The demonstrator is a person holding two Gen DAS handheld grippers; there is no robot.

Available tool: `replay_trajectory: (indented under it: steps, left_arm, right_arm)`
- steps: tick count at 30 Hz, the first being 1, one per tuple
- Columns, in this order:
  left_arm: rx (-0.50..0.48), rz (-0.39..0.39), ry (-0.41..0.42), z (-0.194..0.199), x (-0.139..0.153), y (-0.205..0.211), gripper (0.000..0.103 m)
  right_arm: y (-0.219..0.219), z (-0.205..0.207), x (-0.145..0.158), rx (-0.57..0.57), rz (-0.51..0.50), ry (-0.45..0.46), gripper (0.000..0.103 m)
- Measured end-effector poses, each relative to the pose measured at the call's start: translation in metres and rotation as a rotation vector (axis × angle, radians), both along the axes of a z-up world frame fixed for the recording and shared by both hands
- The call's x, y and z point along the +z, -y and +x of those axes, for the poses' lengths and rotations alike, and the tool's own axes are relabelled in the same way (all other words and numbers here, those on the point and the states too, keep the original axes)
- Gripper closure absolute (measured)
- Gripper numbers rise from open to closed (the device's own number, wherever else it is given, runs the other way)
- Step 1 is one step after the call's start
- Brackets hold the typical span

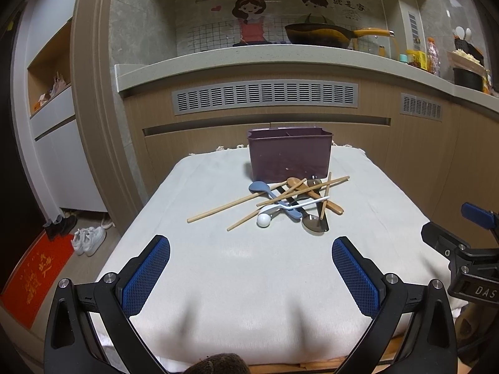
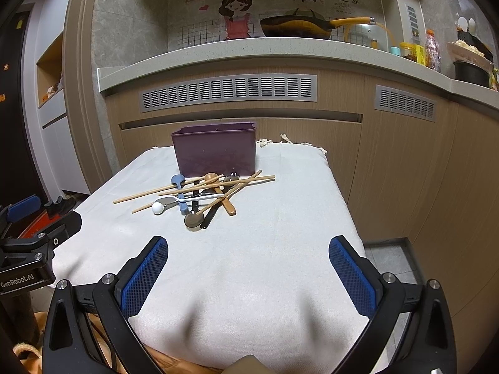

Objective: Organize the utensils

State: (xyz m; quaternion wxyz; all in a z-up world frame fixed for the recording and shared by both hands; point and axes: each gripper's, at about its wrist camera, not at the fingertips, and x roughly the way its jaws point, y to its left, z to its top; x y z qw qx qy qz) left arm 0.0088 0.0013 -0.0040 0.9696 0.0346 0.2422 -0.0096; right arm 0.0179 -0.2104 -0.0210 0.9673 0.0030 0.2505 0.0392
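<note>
A purple utensil holder [image 1: 289, 153] [image 2: 215, 151] stands at the far side of a table covered with a white cloth [image 1: 243, 261] [image 2: 265, 249]. In front of it lies a tangled pile of utensils: wooden chopsticks [image 1: 224, 207] [image 2: 140, 195], a blue spoon [image 1: 259, 187] [image 2: 178, 181], a wooden spoon [image 1: 294, 182] [image 2: 211, 177], a white spoon [image 1: 264, 219] [image 2: 158, 208] and a grey spoon [image 1: 313, 222] [image 2: 193, 219]. My left gripper [image 1: 251, 251] is open and empty above the near cloth. My right gripper [image 2: 248, 251] is open and empty too; it also shows at the right edge of the left wrist view [image 1: 461, 243].
A kitchen counter [image 1: 249, 57] with a wok [image 1: 318, 35] and bottles runs behind the table. Cabinet fronts stand right behind the holder. Shoes [image 1: 89, 240] and a red mat [image 1: 34, 274] lie on the floor at left. The left gripper's body shows at left [image 2: 34, 249].
</note>
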Motion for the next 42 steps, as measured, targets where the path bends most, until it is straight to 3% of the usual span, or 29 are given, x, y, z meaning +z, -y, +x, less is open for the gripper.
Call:
replay_trajectory:
  steps: [5,9,13,17,23,28,34,38,42]
  left_arm:
    - [-0.043,0.020,-0.021,0.020,0.005,0.004,0.000]
    - [-0.162,0.018,-0.068,0.044,0.005,0.011,0.000]
    - [-0.178,0.027,-0.054,0.064,0.007,0.009,0.000]
    - [-0.177,0.013,-0.079,0.095,0.003,-0.001,0.000]
    - [-0.240,-0.016,-0.222,0.148,-0.022,-0.011,0.000]
    - [-0.178,-0.034,-0.268,0.185,-0.036,-0.022,0.000]
    - [-0.070,-0.160,-0.347,0.237,-0.040,-0.021,0.000]
    - [0.027,-0.103,-0.346,0.272,-0.045,-0.006,0.000]
    - [0.110,-0.079,-0.369,0.300,-0.055,-0.002,0.010]
  right_arm:
    - [-0.002,0.013,0.005,0.004,-0.042,0.017,0.001]
    - [-0.005,0.028,0.015,0.008,-0.093,0.049,0.001]
    - [-0.008,0.045,0.021,0.018,-0.129,0.071,0.001]
    - [-0.007,0.071,0.018,0.044,-0.135,0.032,0.001]
    - [-0.006,0.118,-0.006,0.051,-0.155,-0.066,0.001]
    - [-0.006,0.148,-0.023,0.055,-0.165,-0.130,0.001]
    - [-0.012,0.174,-0.032,0.056,-0.155,-0.148,0.001]
    - [-0.021,0.178,-0.035,0.087,-0.158,-0.139,0.001]
    - [-0.026,0.175,-0.040,0.106,-0.175,-0.130,0.001]
